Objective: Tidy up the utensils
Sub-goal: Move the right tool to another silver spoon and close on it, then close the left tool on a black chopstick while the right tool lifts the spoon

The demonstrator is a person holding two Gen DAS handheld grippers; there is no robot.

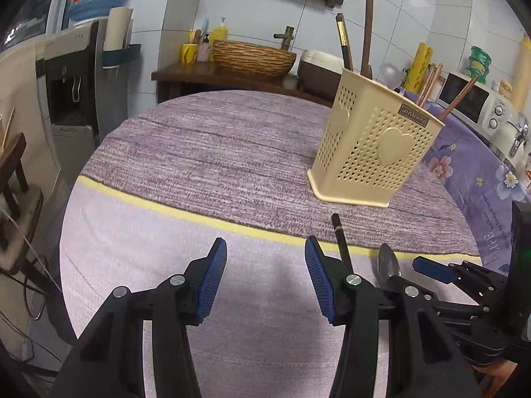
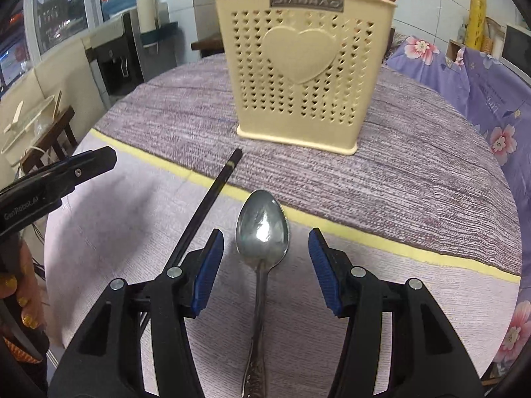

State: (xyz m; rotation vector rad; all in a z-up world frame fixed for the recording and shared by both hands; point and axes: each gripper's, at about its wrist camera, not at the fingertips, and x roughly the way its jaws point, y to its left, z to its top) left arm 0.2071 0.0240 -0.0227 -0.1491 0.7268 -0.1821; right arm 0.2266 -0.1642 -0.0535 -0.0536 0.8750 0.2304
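Observation:
A cream perforated utensil holder with a heart on its side stands on the round table; it also shows in the left wrist view, with chopsticks and a spoon inside. A metal spoon lies on the cloth between the open fingers of my right gripper, bowl pointing at the holder. A black chopstick lies just left of it, running under the left finger. My left gripper is open and empty over bare cloth, left of the chopstick and spoon.
The table carries a purple-grey cloth with a yellow stripe. A floral purple cloth lies to the right. A water dispenser and a counter with a wicker basket stand behind.

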